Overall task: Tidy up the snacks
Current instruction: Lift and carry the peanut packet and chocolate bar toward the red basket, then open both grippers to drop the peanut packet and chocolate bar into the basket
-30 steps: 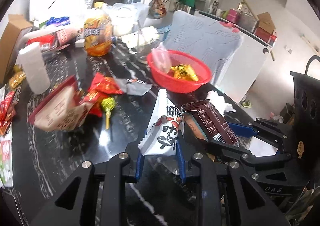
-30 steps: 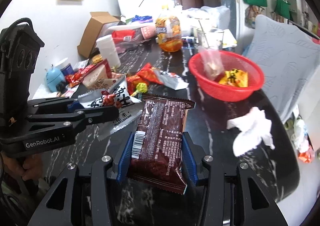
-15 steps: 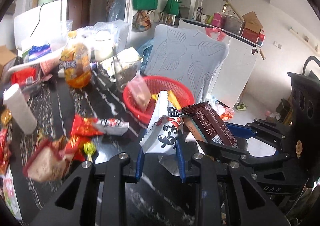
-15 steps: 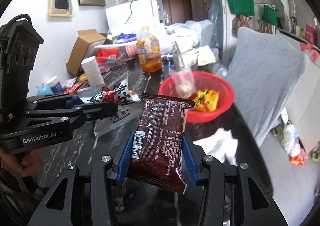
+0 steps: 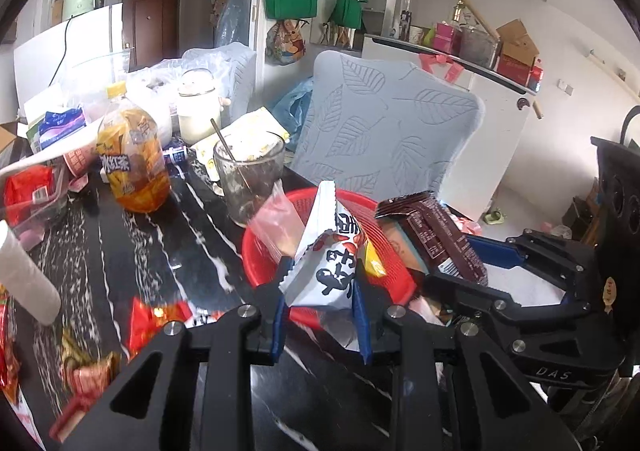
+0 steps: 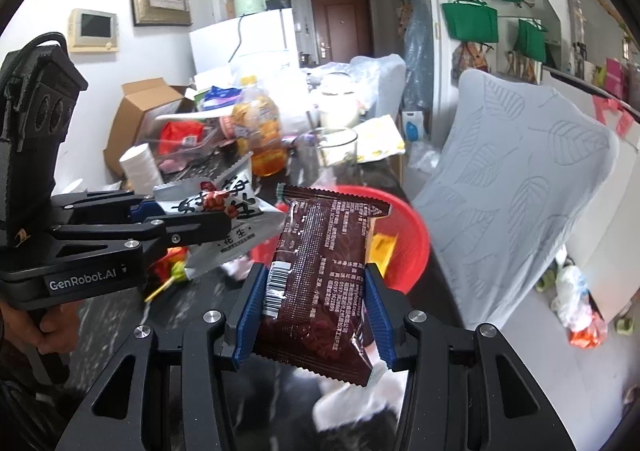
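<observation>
Cluttered black marbled worktop (image 5: 132,259); bottle, glass and loose wrappers lie ahead and left of the left hand-held gripper (image 5: 320,303).

Left hand-held gripper: clenched on the white peanut packet (image 5: 328,263), held upright, with the red basket (image 5: 264,267) just ahead and below.

Right hand-held gripper (image 6: 312,315): clenched on the brown snack packet (image 6: 320,271) at its lower half; basket (image 6: 408,247) directly ahead.

Judgement: both packets are light, soft, crinkly film and slippery; contents are likely crushable. Best held across the flat body near the sealed edge, with moderate squeeze.
</observation>
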{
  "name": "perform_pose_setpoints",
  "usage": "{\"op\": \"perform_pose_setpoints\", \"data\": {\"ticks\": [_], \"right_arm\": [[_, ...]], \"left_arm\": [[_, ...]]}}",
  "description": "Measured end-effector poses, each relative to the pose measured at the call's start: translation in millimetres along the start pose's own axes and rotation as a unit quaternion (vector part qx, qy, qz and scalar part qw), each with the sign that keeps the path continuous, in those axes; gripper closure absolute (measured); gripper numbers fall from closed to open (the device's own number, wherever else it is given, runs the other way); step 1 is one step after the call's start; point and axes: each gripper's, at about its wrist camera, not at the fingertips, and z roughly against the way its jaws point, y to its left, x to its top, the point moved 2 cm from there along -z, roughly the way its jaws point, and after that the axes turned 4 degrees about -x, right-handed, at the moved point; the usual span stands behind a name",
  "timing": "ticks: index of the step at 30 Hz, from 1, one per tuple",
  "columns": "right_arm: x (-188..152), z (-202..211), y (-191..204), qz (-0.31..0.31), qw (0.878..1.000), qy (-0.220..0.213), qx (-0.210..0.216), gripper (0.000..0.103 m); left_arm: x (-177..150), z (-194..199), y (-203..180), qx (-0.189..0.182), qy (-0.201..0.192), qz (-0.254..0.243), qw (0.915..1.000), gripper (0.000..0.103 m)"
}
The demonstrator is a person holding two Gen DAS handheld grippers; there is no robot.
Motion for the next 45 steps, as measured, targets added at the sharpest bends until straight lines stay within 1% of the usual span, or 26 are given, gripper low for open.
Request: {"op": "perform_pose_setpoints", "data": {"ticks": [3, 8, 15, 20, 22, 23, 24, 25, 26, 27, 29, 35, 38, 45], "right_arm": [[6, -10, -10, -0.001, 1.000, 0.001, -0.005, 0.056], [13, -28, -22, -0.006, 1.000, 0.005, -0.015, 0.056], [20, -49, -33, -0.010, 0.999, 0.012, -0.028, 0.056], [21, -64, -37, -0.013, 0.999, 0.020, -0.040, 0.056], [21, -68, -39, -0.014, 0.999, 0.023, -0.045, 0.055], [21, -70, -40, -0.013, 0.998, 0.023, -0.048, 0.055], [21, -71, -40, -0.011, 0.998, 0.024, -0.053, 0.055], [22, -72, -41, -0.009, 0.998, 0.024, -0.059, 0.055], [22, -72, -42, -0.007, 0.998, 0.024, -0.066, 0.055], [22, -73, -43, -0.006, 0.997, 0.024, -0.069, 0.055], [22, -75, -45, -0.006, 0.997, 0.026, -0.073, 0.055], [21, -84, -44, -0.003, 0.996, 0.038, -0.079, 0.054], [20, -88, -44, 0.002, 0.995, 0.044, -0.095, 0.054], [20, -85, -41, 0.004, 0.995, 0.043, -0.094, 0.053]], "left_arm": [[6, -15, 5, 0.012, 0.005, 0.000, 0.9999, 0.077], [7, -39, 9, 0.029, 0.027, -0.009, 0.9992, 0.076], [3, -62, 22, 0.055, 0.061, 0.006, 0.9966, 0.076], [-1, -75, 30, 0.042, 0.085, 0.021, 0.9953, 0.076], [-2, -79, 32, 0.047, 0.093, 0.023, 0.9942, 0.075], [-2, -80, 31, 0.050, 0.093, 0.023, 0.9942, 0.074], [-2, -80, 31, 0.053, 0.092, 0.022, 0.9941, 0.066], [-1, -80, 32, 0.060, 0.090, 0.021, 0.9939, 0.052], [-1, -80, 31, 0.064, 0.088, 0.020, 0.9938, 0.045], [-1, -79, 31, 0.069, 0.084, 0.020, 0.9939, 0.035], [0, -77, 31, 0.072, 0.079, 0.020, 0.9941, 0.035], [-2, -81, 34, 0.068, 0.094, 0.029, 0.9928, 0.035], [-4, -81, 37, 0.070, 0.097, 0.033, 0.9923, 0.035], [-4, -74, 40, 0.069, 0.093, 0.038, 0.9925, 0.035]]}}
